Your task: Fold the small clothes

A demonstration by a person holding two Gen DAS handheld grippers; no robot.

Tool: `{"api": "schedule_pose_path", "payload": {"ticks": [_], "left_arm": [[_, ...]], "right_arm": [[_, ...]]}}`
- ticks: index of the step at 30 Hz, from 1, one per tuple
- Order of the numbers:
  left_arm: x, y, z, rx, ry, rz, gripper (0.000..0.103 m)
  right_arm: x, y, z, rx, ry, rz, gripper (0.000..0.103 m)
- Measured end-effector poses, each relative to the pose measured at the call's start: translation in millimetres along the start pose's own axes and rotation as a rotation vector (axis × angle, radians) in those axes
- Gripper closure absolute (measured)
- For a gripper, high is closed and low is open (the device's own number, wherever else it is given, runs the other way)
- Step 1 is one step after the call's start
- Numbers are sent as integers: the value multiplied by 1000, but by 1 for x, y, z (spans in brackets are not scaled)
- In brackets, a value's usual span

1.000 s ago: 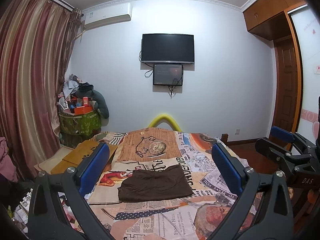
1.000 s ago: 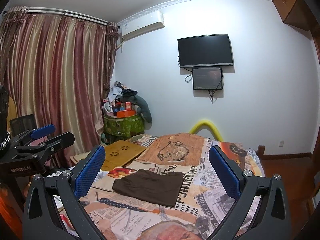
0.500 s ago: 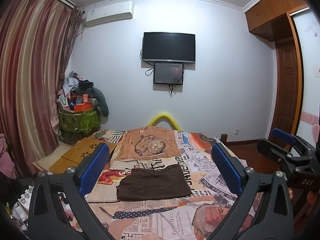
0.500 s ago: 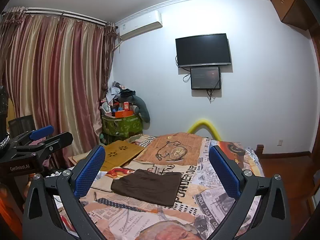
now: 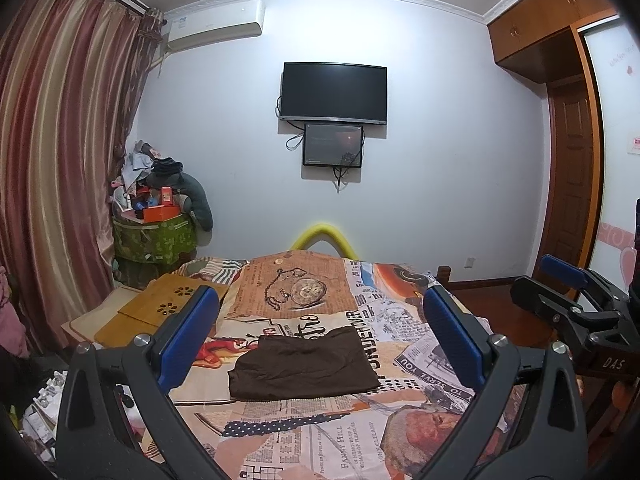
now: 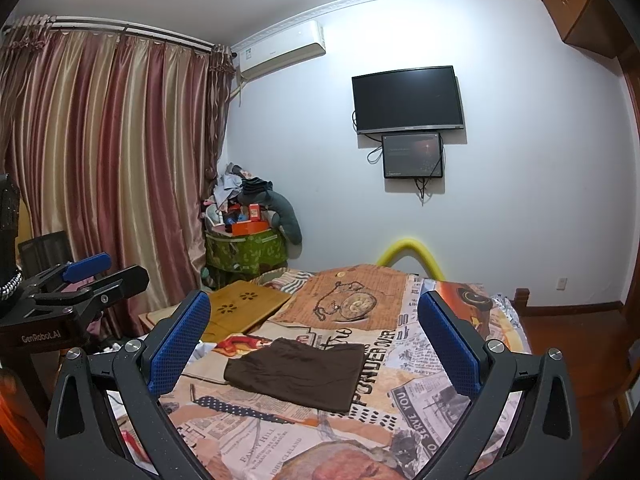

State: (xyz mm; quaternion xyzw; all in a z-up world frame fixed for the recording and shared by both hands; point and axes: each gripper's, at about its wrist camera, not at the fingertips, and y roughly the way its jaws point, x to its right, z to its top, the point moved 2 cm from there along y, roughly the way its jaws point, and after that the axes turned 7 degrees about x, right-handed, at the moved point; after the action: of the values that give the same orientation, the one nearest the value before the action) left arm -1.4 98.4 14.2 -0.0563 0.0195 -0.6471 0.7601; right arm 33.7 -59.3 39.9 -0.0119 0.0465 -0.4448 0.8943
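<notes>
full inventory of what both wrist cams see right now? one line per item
folded garment: 1, dark brown, flat mid-bed
bedspread: 1, orange and white newspaper print, covers the bed
lap desk: 1, light wood, left edge of bed
foam tube: 1, yellow, arched at far end of bed
storage bin: 1, green leaf print, left corner, piled with clothes and boxes
TV: 1, black, on far wall
small screen: 1, dark, under the TV
air conditioner: 1, white, high on wall
curtains: striped red and gold, left wall
wardrobe: brown wood, right side
left claw: 1, black with blue pads, open, empty, above the bed
right claw: 1, same build, open, empty
</notes>
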Motion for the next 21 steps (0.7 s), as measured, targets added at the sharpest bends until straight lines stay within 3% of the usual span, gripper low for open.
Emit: {"api": "schedule_pose_path", "payload": {"ticks": [21], "left_arm": [[-2, 4, 2, -3, 1, -16, 0]], "right_arm": [[-1, 3, -3, -14, 7, 0, 0]]}}
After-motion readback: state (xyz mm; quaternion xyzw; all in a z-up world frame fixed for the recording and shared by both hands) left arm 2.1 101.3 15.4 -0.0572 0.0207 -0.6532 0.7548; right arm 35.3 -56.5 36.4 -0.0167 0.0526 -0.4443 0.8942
